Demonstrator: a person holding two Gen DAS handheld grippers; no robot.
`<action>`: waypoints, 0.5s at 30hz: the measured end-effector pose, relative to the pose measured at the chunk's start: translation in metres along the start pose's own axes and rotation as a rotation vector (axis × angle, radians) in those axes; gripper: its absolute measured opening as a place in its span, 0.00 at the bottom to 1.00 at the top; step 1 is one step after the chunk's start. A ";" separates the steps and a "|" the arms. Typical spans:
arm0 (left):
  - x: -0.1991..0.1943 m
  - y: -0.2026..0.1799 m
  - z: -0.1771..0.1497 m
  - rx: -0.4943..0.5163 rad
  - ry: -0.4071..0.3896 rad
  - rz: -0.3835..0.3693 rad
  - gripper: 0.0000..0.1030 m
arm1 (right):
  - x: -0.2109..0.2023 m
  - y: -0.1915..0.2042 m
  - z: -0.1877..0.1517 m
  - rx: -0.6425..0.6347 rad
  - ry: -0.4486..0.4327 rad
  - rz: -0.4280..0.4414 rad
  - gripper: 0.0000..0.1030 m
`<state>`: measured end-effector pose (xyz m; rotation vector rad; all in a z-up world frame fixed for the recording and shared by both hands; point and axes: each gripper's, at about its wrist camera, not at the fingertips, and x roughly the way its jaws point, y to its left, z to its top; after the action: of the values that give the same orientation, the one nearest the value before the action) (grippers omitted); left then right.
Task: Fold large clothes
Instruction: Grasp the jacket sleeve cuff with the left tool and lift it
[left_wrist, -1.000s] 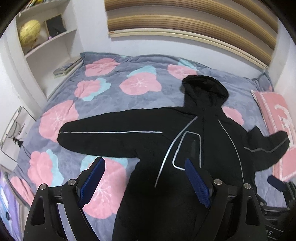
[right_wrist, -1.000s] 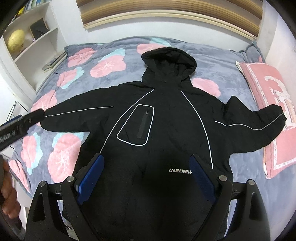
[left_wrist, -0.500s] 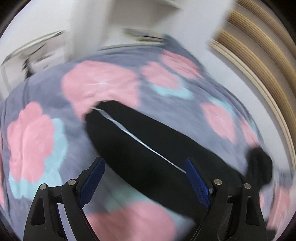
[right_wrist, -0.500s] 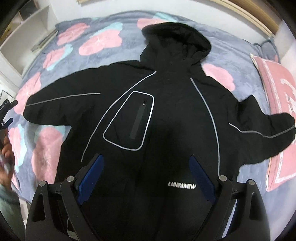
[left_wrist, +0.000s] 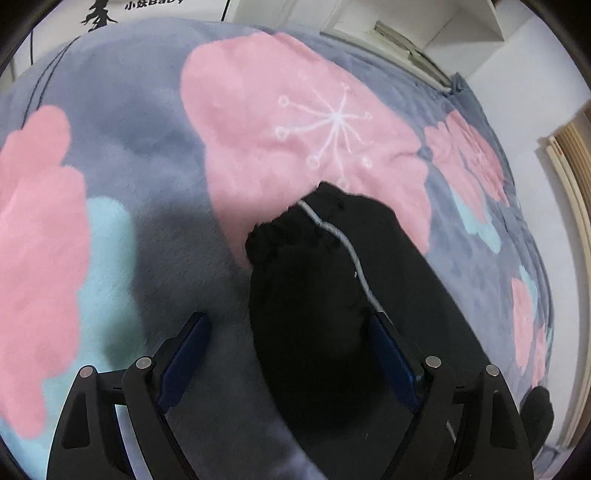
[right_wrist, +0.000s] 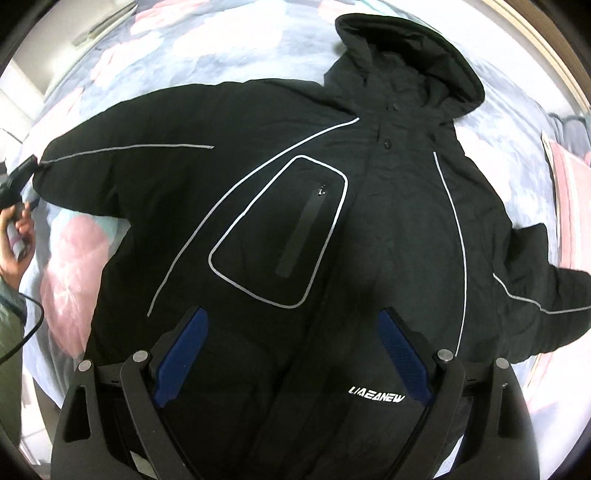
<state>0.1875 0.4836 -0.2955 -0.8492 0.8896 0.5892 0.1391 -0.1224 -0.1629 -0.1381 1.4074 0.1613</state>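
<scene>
A black hooded jacket (right_wrist: 314, 229) with grey piping lies front up on the flowered bed, both sleeves spread out. My right gripper (right_wrist: 291, 332) is open and empty, low over the jacket's lower front. My left gripper (left_wrist: 288, 339) is open and hovers low over one sleeve (left_wrist: 314, 295), whose elastic cuff (left_wrist: 288, 229) lies just ahead of the fingertips. Its right finger is over the sleeve's edge and its left finger over the blanket. In the right wrist view the left gripper (right_wrist: 16, 181) shows at the sleeve end, held by a hand.
The grey blanket with pink and blue flowers (left_wrist: 147, 184) covers the bed. A pink pillow (right_wrist: 569, 192) lies at the right edge. White shelves (left_wrist: 424, 29) stand beyond the bed's far corner. The bed edge runs along the left in the right wrist view.
My left gripper has swung out to the sleeve end and dropped close over the cuff. My right gripper has moved lower and closer over the jacket's front. Both stay open.
</scene>
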 end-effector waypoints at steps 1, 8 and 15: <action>0.001 -0.002 0.001 0.009 0.000 -0.029 0.59 | 0.000 0.000 0.000 -0.003 0.001 -0.003 0.91; -0.029 -0.035 -0.002 0.137 -0.047 -0.118 0.18 | -0.002 -0.004 -0.004 0.028 0.003 0.009 0.91; -0.115 -0.102 -0.037 0.388 -0.095 -0.281 0.16 | -0.021 -0.005 -0.016 0.047 -0.046 0.032 0.91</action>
<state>0.1885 0.3858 -0.1719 -0.5743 0.7492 0.1990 0.1217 -0.1314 -0.1450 -0.0730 1.3669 0.1566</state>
